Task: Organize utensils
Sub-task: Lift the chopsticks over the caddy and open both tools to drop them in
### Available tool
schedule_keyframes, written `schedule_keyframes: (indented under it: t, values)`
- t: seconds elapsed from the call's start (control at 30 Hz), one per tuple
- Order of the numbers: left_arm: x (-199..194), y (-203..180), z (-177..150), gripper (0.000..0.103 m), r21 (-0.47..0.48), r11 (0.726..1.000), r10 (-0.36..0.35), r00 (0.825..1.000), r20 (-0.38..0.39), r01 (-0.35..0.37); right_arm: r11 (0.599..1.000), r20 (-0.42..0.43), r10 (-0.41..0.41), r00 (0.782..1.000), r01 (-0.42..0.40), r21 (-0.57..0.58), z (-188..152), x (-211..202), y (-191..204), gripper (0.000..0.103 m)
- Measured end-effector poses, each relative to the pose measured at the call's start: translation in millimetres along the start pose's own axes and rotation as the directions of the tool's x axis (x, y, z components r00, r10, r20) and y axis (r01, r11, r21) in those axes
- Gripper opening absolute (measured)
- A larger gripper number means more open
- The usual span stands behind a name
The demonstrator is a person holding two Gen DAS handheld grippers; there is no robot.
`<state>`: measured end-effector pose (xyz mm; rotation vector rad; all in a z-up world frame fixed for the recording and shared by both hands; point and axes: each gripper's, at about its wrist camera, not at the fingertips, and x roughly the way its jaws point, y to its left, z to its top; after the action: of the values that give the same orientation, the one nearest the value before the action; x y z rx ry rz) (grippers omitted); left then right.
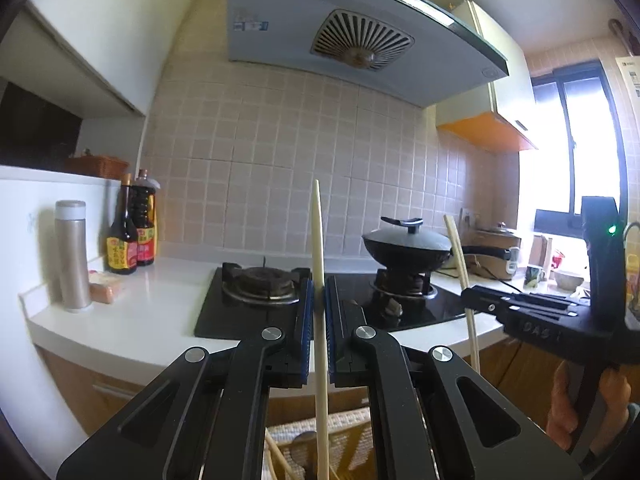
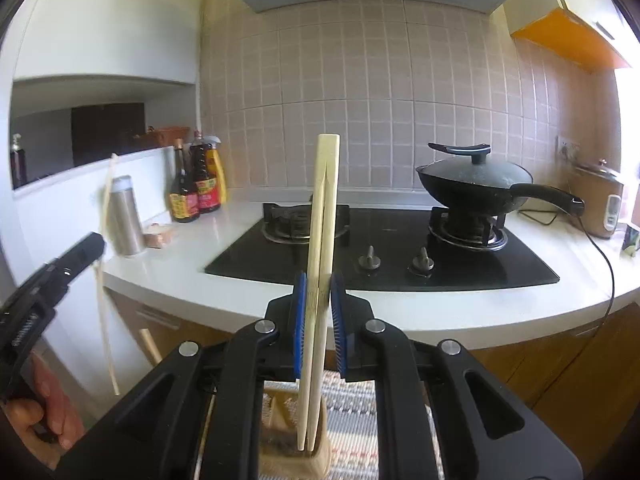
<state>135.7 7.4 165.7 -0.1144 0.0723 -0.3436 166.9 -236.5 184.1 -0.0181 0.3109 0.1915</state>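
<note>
My left gripper [image 1: 319, 292] is shut on one pale wooden chopstick [image 1: 318, 240] that stands upright between the blue pads. My right gripper [image 2: 319, 288] is shut on a pair of chopsticks [image 2: 324, 200], held upright, their lower tips over a beige holder [image 2: 294, 440] below. The right gripper also shows in the left wrist view [image 1: 472, 294] with its chopsticks [image 1: 460, 256]. The left gripper shows in the right wrist view [image 2: 96, 246] with its chopstick [image 2: 105, 240]. A woven basket [image 1: 352, 432] with more chopsticks sits under the left gripper.
A black gas hob [image 2: 384, 244] sits in the white counter [image 2: 168, 264]. A lidded wok [image 2: 476, 188] stands on the right burner. Sauce bottles [image 2: 196, 184] and a steel flask [image 2: 126, 216] stand at the left. A rice cooker [image 2: 600, 204] is at the right.
</note>
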Motion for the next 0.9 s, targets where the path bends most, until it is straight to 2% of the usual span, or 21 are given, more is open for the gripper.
schedule_keyframes:
  t: [0.07,0.17,0.3,0.4,0.57,0.67,0.9]
  values:
    - [6.6,5.0,-11.3,0.004,-0.018,1.000,0.000,1.000,-0.003,0.000,0.999,0.008,0.040,0.999,-0.040,0.006,-6.6,11.4,1.9,0.010]
    - [12.9,10.0,-25.7,0.004,-0.026,1.000,0.014,1.000,0.001,-0.014,0.998,0.035,0.055,0.998,-0.056,0.014,-16.8,22.7,4.0,0.010]
    - [21.5,13.9,-36.4,0.004,-0.023,0.999,0.037,0.999,-0.003,-0.037,1.000,0.079,0.026,0.997,-0.026,0.003,-28.5,32.5,5.9,0.010]
    - [24.8,16.1,-41.0,0.004,-0.025,0.998,0.059,0.998,0.010,-0.059,0.999,0.080,0.026,0.996,-0.029,0.031,-35.3,38.0,-0.4,0.011]
    - [21.8,23.6,-33.2,0.004,-0.083,0.996,0.035,0.999,0.040,-0.031,0.999,0.057,0.022,0.998,-0.024,0.040,-43.2,43.5,-7.6,0.011]
    - [23.0,28.1,-29.8,0.004,-0.084,0.995,0.049,0.998,0.048,-0.045,0.999,0.060,0.016,0.998,-0.018,0.027,-46.7,43.5,-6.2,0.011]
    - [30.8,30.1,-51.4,0.004,-0.069,0.993,0.094,0.995,0.028,-0.092,0.999,0.068,0.034,0.997,-0.036,0.020,-58.2,42.3,-1.1,0.011]
